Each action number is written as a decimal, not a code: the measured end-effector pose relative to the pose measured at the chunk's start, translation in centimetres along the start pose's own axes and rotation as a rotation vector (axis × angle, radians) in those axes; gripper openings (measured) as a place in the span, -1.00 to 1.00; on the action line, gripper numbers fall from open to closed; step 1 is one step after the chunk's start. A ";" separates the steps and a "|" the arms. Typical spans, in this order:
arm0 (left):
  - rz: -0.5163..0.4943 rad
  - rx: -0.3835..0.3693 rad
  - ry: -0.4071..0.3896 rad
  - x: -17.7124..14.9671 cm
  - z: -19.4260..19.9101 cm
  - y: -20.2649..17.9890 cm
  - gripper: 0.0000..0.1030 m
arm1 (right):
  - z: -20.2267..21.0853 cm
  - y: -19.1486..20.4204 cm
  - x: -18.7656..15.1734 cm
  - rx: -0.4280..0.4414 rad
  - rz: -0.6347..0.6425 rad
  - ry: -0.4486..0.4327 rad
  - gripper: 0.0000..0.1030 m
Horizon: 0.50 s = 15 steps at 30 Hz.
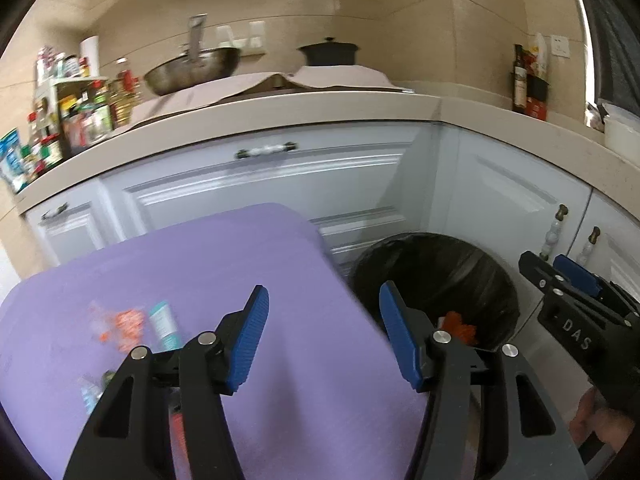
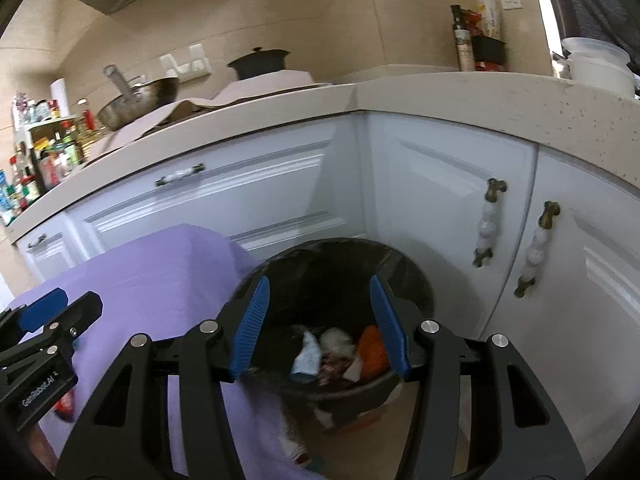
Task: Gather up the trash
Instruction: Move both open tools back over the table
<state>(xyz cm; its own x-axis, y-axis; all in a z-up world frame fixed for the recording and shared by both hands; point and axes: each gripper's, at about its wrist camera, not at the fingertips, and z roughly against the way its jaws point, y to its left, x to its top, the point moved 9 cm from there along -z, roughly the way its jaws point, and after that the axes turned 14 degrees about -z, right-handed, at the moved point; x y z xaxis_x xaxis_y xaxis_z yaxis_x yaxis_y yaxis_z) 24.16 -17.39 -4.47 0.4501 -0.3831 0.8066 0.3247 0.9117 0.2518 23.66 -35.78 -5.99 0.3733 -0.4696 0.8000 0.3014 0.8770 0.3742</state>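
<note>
A purple-covered surface (image 1: 208, 256) holds loose trash: red-and-white wrappers (image 1: 124, 326), a teal-and-white tube (image 1: 162, 324) and small pieces near its front-left. My left gripper (image 1: 324, 292) hangs open above the surface's right edge, nothing between its blue pads. Beside the surface stands a black-lined bin (image 2: 416, 280) with an orange wrapper (image 2: 372, 350), a white-blue packet (image 2: 308, 356) and other scraps inside. My right gripper (image 2: 319, 280) is open over the bin's mouth, holding nothing. Each gripper shows at the edge of the other's view: the right gripper (image 1: 560, 276) and the left gripper (image 2: 60, 304).
White cabinet doors (image 2: 440, 200) with knobbed handles (image 2: 488, 224) close in behind and right of the bin. The counter (image 1: 320, 112) above carries a wok (image 1: 192, 68), a dark pot (image 1: 328, 52), bottles and a spice rack (image 1: 76, 116). A person's hand (image 1: 592, 420) shows at lower right.
</note>
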 end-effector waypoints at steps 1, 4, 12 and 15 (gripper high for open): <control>0.008 0.009 0.004 -0.5 0.5 0.7 0.11 | 0.3 0.5 -0.3 0.009 0.002 0.004 0.00; 0.032 0.038 0.013 -1.8 1.5 2.7 0.11 | 1.2 2.4 -1.5 0.042 0.018 0.020 0.00; 0.101 0.117 0.033 -5.5 4.6 8.0 0.11 | 3.1 7.8 -4.5 0.126 0.069 0.061 0.00; 0.114 0.143 0.040 -6.7 5.5 9.7 0.11 | 3.8 10.0 -5.7 0.156 0.092 0.078 0.00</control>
<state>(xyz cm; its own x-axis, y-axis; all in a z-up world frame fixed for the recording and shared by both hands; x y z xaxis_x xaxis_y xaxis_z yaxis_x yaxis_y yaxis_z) 19.71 -5.22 -4.45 0.5105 -0.2794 0.8132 0.1498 0.9602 0.2358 21.23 -23.99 -5.06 0.4621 -0.3875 0.7977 0.1255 0.9190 0.3737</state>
